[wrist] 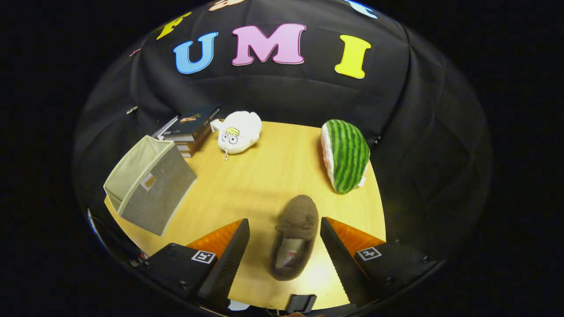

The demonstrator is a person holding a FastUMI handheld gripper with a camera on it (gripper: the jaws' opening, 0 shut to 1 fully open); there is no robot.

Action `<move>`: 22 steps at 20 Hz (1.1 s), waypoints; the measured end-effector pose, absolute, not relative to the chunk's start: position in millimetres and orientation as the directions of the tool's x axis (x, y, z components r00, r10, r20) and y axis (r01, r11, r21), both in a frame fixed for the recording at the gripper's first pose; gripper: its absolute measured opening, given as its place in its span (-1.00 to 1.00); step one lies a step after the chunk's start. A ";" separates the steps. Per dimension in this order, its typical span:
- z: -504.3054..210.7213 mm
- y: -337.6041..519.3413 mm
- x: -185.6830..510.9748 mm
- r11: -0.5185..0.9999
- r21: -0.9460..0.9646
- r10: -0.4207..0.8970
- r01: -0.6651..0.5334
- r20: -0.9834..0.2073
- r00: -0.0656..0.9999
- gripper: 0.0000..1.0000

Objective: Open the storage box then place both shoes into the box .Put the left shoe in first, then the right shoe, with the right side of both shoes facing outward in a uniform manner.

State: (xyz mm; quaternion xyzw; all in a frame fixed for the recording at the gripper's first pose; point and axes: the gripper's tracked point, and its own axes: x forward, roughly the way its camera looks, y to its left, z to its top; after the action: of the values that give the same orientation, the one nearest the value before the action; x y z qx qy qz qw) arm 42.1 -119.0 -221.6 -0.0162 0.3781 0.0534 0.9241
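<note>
Gripper (284, 229) held above the table, jaws spread wide apart; fingers (229, 259) angled downward

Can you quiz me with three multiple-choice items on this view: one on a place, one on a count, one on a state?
1. Where is the brown shoe?
A. inside the storage box
B. between the gripper fingers, on the table
C. on the books

2. How many plush toys lie on the table?
A. two
B. four
C. none

3. How is the storage box?
A. closed by a lid
B. folded flat
C. tipped, open, with no shoe seen inside

Key: 1 B, the shoe lies between the open fingers, untouched. 2 A, a white plush and a watermelon plush. 3 C, its open mouth shows bare lining.
</note>
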 end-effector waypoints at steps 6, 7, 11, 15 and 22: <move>-285.0 -163.4 34.4 0.990 0.003 0.088 -0.138 -0.782 0.617 0.97; -295.5 -167.7 34.2 0.992 0.033 0.098 -0.119 -0.797 0.596 0.97; -325.9 -179.2 29.2 0.993 0.103 0.114 -0.051 -0.850 0.514 0.98; -341.3 -179.2 41.1 0.981 0.193 0.154 0.035 -0.867 0.474 1.00; -357.4 -153.3 52.6 0.954 0.288 0.227 0.079 -0.871 0.436 0.21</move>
State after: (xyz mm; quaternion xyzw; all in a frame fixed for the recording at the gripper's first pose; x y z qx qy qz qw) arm 52.6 -153.3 -357.4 0.1443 0.5293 0.0443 0.8349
